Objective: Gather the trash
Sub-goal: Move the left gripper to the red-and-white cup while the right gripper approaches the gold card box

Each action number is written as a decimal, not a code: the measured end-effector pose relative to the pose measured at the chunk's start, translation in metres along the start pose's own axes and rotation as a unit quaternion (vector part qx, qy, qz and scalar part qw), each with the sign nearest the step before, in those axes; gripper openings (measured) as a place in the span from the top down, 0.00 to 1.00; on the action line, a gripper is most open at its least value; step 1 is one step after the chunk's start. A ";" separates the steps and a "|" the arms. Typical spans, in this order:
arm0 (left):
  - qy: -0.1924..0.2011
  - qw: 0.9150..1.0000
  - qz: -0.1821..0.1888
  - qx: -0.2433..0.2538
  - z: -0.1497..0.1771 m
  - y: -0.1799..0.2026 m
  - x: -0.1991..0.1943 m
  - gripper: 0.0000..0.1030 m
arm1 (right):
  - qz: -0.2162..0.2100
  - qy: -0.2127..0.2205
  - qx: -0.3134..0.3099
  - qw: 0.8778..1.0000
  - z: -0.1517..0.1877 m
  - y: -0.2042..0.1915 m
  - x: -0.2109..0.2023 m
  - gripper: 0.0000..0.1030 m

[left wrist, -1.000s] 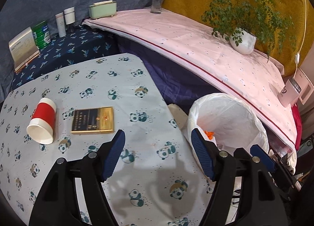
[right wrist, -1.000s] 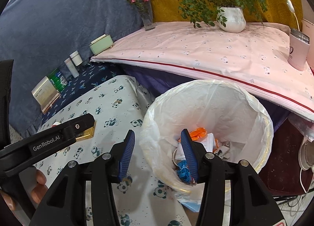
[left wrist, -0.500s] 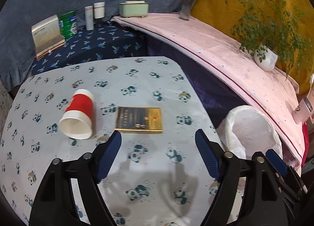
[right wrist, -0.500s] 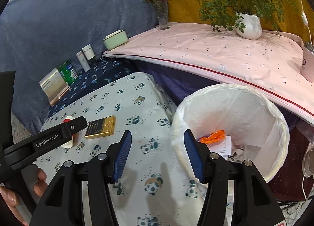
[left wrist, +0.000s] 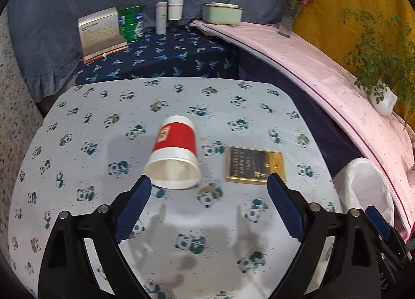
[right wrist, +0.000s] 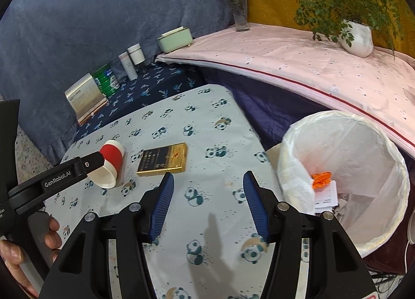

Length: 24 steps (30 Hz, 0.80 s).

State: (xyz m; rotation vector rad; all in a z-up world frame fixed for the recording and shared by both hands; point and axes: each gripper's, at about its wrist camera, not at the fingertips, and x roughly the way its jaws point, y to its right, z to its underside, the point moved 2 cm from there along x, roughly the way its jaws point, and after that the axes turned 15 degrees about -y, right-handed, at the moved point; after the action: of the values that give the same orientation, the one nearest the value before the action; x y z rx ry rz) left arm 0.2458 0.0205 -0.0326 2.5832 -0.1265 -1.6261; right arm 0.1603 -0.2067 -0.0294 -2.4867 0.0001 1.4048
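both grippers now sit over the worktop (left wrist: 77,122), away from the bin (right wrist: 345,177). left gripper (left wrist: 208,196) is opening, empty, lined up on the tipped cup (left wrist: 175,152); right gripper (right wrist: 207,205) hangs half-spread, empty.

Left tongs (left wrist: 208,191) swung from the bin (left wrist: 368,190) toward the cup (left wrist: 174,153), jaws opening, seemingly empty.

- I see a paper cup (left wrist: 175,155), red band, white rims.
- My table's cloth (left wrist: 77,159) is pale blue with pandas.
- The flat box (left wrist: 255,164) is gold and black.
- The bin liner (right wrist: 363,143) is white.
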 end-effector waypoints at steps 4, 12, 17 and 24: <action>-0.013 1.000 -0.005 -0.013 -0.007 -0.017 0.011 0.14 | -0.005 -0.009 -0.012 1.000 -0.002 -0.016 0.012 0.47; -0.036 0.999 -0.003 -0.025 -0.021 -0.033 0.034 0.14 | -0.007 -0.026 -0.037 0.999 -0.009 -0.044 0.039 0.44; -0.046 0.999 -0.004 -0.023 -0.034 -0.035 0.049 0.14 | -0.012 -0.035 -0.044 0.998 -0.022 -0.054 0.058 0.44; -0.076 0.997 0.009 -0.021 -0.040 -0.041 0.070 0.43 | -0.015 -0.042 -0.053 0.998 -0.048 -0.068 0.085 0.44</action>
State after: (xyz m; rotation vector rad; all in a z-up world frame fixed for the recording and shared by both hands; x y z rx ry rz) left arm 0.3133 0.0544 -0.0823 2.4190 -0.1236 -1.7993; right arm 0.2545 -0.1417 -0.0605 -2.4977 -0.1307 1.5329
